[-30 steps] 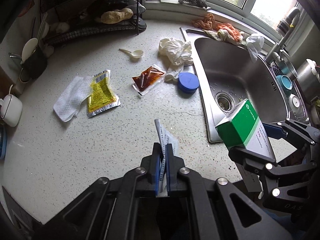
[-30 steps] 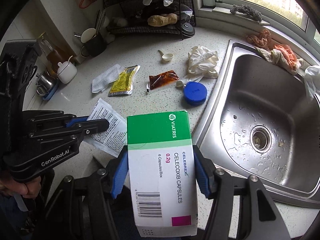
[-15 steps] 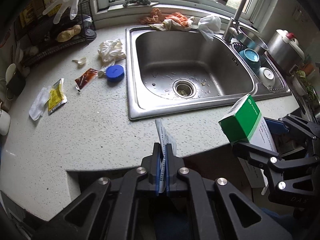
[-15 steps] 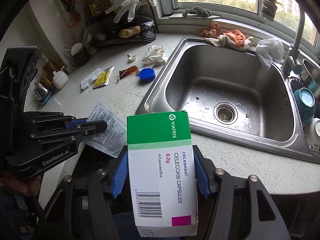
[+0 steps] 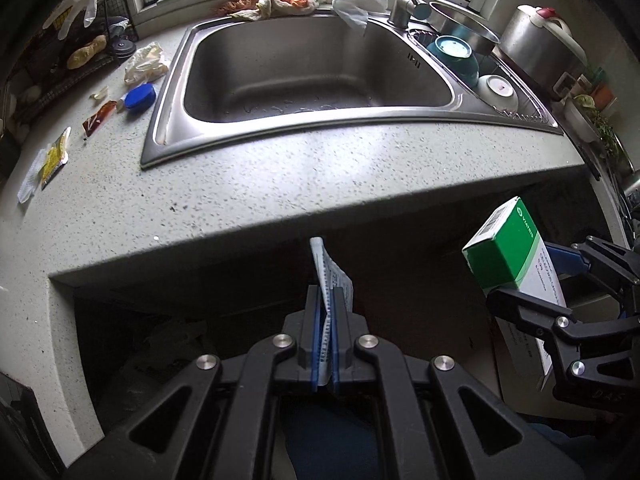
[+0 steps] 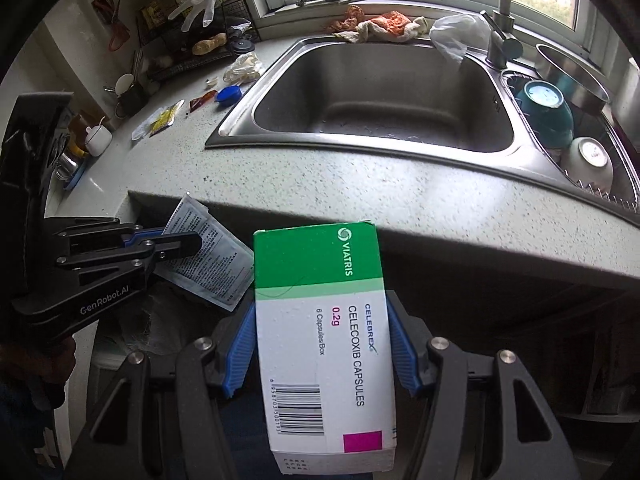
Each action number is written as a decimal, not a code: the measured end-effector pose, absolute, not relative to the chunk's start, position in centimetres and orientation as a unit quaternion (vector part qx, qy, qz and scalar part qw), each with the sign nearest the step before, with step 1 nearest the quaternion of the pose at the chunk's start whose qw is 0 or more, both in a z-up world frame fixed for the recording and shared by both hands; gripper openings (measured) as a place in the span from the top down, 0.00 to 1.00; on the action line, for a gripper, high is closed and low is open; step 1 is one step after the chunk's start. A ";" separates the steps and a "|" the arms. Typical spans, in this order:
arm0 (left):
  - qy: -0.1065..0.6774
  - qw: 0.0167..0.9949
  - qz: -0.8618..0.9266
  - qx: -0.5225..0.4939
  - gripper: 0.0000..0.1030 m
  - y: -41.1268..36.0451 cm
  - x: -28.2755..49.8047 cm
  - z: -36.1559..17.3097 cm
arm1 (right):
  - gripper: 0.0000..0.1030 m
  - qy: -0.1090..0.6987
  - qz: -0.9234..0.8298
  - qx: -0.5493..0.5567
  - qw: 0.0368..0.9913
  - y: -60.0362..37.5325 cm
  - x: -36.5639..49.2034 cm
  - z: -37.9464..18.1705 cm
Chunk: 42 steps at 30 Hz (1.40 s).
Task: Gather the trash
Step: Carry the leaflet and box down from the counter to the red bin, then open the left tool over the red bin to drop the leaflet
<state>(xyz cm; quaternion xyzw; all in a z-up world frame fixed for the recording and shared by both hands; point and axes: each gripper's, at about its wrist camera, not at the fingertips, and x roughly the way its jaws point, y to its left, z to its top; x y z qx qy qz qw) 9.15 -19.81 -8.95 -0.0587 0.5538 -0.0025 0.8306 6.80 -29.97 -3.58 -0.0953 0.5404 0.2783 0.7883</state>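
Note:
My left gripper (image 5: 327, 300) is shut on a folded printed paper leaflet (image 5: 330, 276), seen flat in the right wrist view as the leaflet (image 6: 208, 256) with the left gripper (image 6: 192, 242) on it. My right gripper (image 6: 320, 344) is shut on a green and white medicine box (image 6: 324, 332), its blue pads pressing both long sides; in the left wrist view the box (image 5: 508, 252) hangs at the right. Both grippers hang in front of the counter edge (image 5: 280, 216), over the dark space below it.
Left on the speckled counter: a yellow sachet (image 5: 54, 156), a white wipe (image 5: 30, 178), a red sauce packet (image 5: 96, 118), a blue lid (image 5: 139, 96) and a crumpled wrapper (image 5: 146, 62). A steel sink (image 5: 312, 68), rags (image 5: 276, 0), bowls (image 5: 454, 54) and a wire rack (image 6: 188, 46) stand behind.
Both grippers have drawn back from above the counter, past the sink, to beyond its front edge, each keeping its hold. The counter trash now lies far off at the left.

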 end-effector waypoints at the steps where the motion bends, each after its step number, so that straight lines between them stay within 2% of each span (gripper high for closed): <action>1: 0.558 0.828 -0.005 -0.058 0.97 -20.4 9.1 -9.6 | 0.45 0.543 0.277 -0.093 0.788 -30.5 6.6 -3.9; 7: 0.580 0.812 -0.037 -0.048 0.97 -23.5 9.7 -14.2 | 0.45 0.549 0.258 -0.090 0.790 -33.0 6.0 -7.0; 18: 0.618 0.784 -0.062 -0.013 0.97 -25.9 11.5 -27.1 | 0.45 0.576 0.235 -0.076 0.780 -35.2 7.5 -16.7; 23: 0.618 0.783 -0.062 0.004 0.94 -26.7 12.1 -30.5 | 0.45 0.586 0.221 -0.068 0.777 -36.0 7.8 -19.8; 25: 0.620 0.781 -0.069 0.004 0.91 -26.9 12.2 -31.1 | 0.45 0.593 0.215 -0.064 0.774 -36.2 7.9 -20.4; 28: 0.618 0.783 -0.072 0.009 0.77 -27.2 12.5 -31.0 | 0.45 0.598 0.213 -0.062 0.770 -36.0 8.1 -20.4; 30: 0.614 0.786 -0.076 0.009 0.73 -27.3 12.6 -30.5 | 0.45 0.600 0.214 -0.064 0.768 -36.0 8.1 -20.0; 31: 0.612 0.787 -0.072 0.011 0.66 -27.4 12.7 -30.2 | 0.45 0.600 0.213 -0.066 0.768 -35.8 8.2 -19.8; 32: 0.612 0.788 -0.066 0.016 0.64 -27.4 12.7 -29.8 | 0.45 0.600 0.214 -0.065 0.768 -35.6 8.5 -19.6; 42: 0.603 0.795 -0.061 0.015 0.64 -25.0 12.5 -28.3 | 0.45 0.595 0.222 -0.073 0.769 -33.7 8.4 -18.5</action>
